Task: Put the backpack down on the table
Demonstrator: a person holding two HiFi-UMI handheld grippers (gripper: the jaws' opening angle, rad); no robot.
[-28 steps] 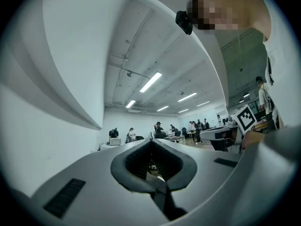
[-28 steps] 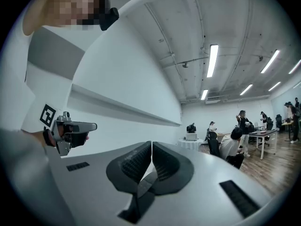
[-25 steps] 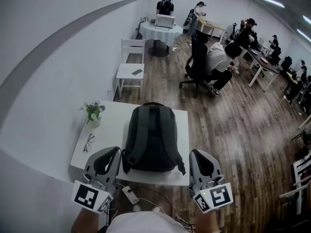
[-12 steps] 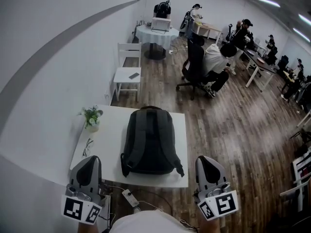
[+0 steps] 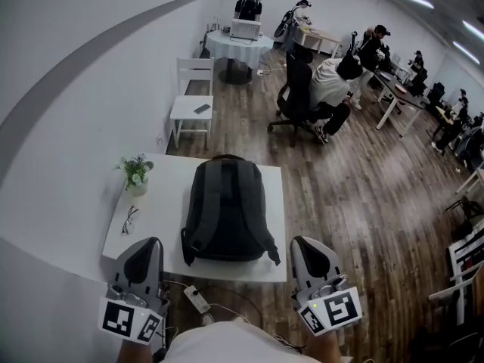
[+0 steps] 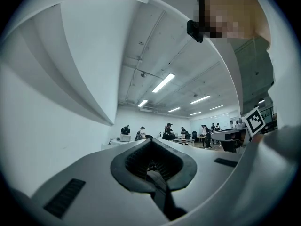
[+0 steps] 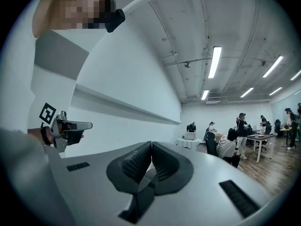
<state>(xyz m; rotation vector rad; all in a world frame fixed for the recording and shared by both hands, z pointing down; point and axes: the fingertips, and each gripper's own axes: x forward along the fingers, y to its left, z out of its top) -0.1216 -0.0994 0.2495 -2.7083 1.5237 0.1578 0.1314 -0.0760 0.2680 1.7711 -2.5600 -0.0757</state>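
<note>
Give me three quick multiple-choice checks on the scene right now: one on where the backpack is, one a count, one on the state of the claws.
1. Where is the backpack?
A. On a chair
B. Flat on the white table
C. Hanging from a claw

2. How many potted plants stand on that table?
A. None
B. One
C. Three

3. How are the left claw and right claw?
A. Both shut and empty
B. Both wide open
C. Right shut on a strap

Answers:
1 B: the head view shows it lying flat on the tabletop, clear of both claws.
2 B: a single potted plant stands at the far left corner.
3 A: each gripper view shows the jaws together with nothing between them.
</note>
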